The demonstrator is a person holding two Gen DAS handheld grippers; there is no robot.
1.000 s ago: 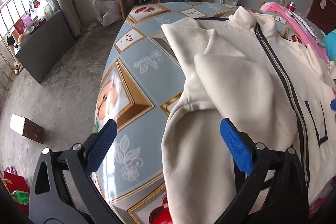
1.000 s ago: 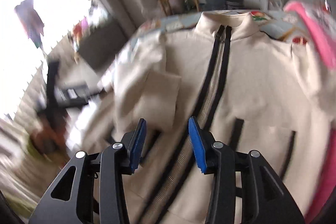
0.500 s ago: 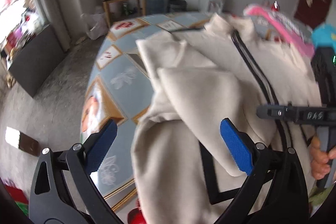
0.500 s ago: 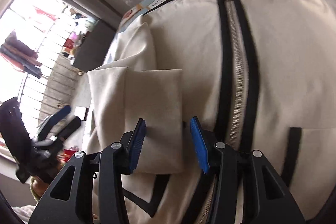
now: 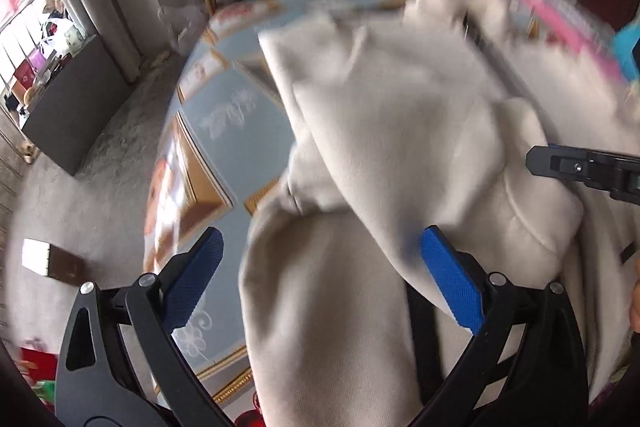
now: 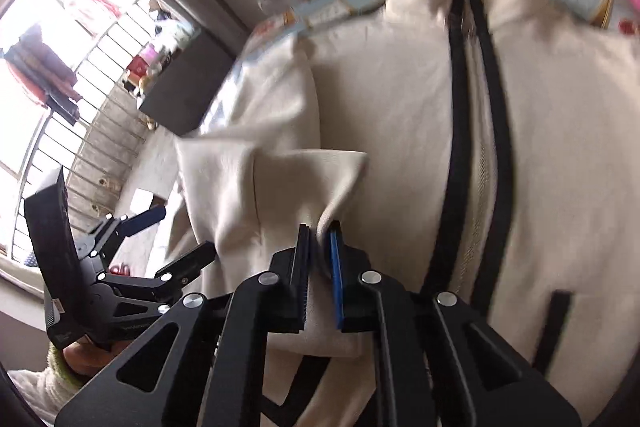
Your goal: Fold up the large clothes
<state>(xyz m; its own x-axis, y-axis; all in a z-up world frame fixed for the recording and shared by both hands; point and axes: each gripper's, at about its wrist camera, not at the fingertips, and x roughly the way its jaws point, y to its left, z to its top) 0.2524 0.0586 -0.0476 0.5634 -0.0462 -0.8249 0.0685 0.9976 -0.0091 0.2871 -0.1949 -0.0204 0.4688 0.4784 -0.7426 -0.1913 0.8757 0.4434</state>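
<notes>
Here, a round table with a pale blue patterned cover holds a cream zip-front jacket, spread across most of its top with one sleeve folded over the chest. The right gripper has just closed and now pinches that sleeve's cuff. The left gripper hovers wide apart over the jacket's edge, gripping nothing.

No legible text, label, brand or number appears in either view. Motion blur obscures all printed surfaces.
</notes>
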